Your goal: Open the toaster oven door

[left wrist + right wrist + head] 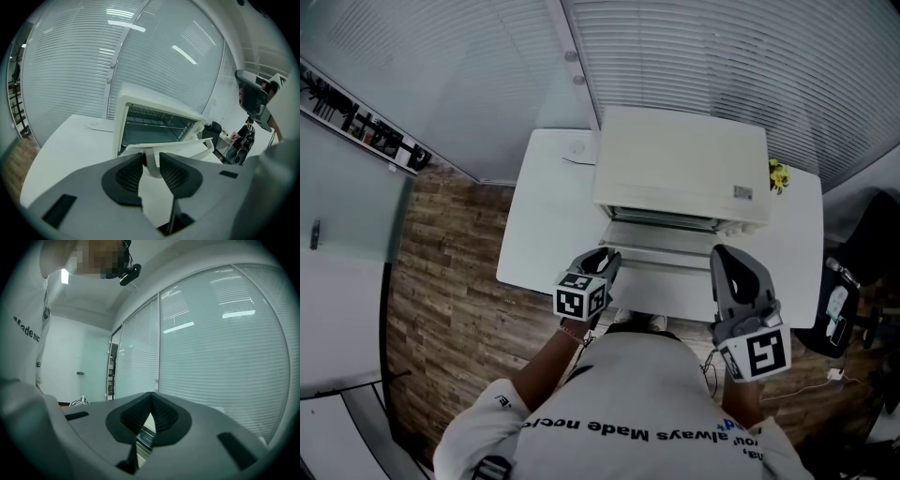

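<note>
Most of the way there, judging by the left gripper view: looking straight into the toaster oven (157,123), seeing its wire rack (154,116) and the door (661,255) hanging down well clear of the front. Remaining, at a guess: easing that door the last stretch to its stop, then letting go.

Pinching the door handle (187,145) with the left gripper (151,163), pads pressing on the handle's left post, white bar running off to the right just beyond the jaws. Standing on the white table (539,216), toward its far edge by the window blinds (220,333), door reaching out toward the person and ending at the left gripper.

Holding the right gripper (151,397) up and apart from the oven, jaws pressed together on nothing, pointing toward the blinds; hovering, in the head view, just right of the door's near edge, apparently not touching it.
</note>
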Action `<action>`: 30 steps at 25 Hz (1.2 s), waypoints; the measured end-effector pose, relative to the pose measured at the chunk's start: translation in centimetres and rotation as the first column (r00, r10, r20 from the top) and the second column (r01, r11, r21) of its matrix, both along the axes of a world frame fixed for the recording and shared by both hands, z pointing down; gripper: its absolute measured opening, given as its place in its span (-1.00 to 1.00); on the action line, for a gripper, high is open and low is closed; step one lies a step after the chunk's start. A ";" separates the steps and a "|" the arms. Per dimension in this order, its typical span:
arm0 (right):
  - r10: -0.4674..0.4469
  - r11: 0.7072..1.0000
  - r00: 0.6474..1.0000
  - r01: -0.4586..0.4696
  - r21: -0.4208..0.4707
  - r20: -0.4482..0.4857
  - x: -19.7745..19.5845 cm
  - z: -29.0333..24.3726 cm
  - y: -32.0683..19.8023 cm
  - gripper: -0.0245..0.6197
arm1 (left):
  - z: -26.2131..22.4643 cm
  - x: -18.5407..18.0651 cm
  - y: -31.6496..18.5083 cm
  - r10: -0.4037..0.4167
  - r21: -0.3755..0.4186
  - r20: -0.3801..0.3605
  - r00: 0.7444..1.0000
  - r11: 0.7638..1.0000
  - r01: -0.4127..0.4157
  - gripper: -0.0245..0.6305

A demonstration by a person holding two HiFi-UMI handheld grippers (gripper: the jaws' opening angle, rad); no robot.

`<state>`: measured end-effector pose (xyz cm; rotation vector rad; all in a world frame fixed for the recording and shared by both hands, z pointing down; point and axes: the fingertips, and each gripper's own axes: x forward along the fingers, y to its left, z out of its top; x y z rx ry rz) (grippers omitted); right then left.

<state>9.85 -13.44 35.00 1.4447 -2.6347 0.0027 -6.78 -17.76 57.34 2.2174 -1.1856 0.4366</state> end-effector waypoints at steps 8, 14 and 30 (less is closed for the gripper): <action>-0.003 1.000 1.000 0.003 -0.007 0.001 -0.1 0.2 -0.1 -0.90 | 1.2 -0.2 1.1 0.016 -0.029 0.033 0.999 0.999 -0.015 -0.57; -0.001 1.000 1.000 0.001 -0.006 0.003 0.0 0.1 -0.1 -0.90 | 2.5 -0.3 2.1 0.024 -0.067 0.044 0.999 0.998 -0.021 -0.57; 0.001 1.000 1.000 -0.001 -0.006 0.005 -0.1 0.1 0.4 -0.90 | 6.0 -0.4 4.4 0.062 -0.142 0.085 0.994 0.989 -0.049 -0.57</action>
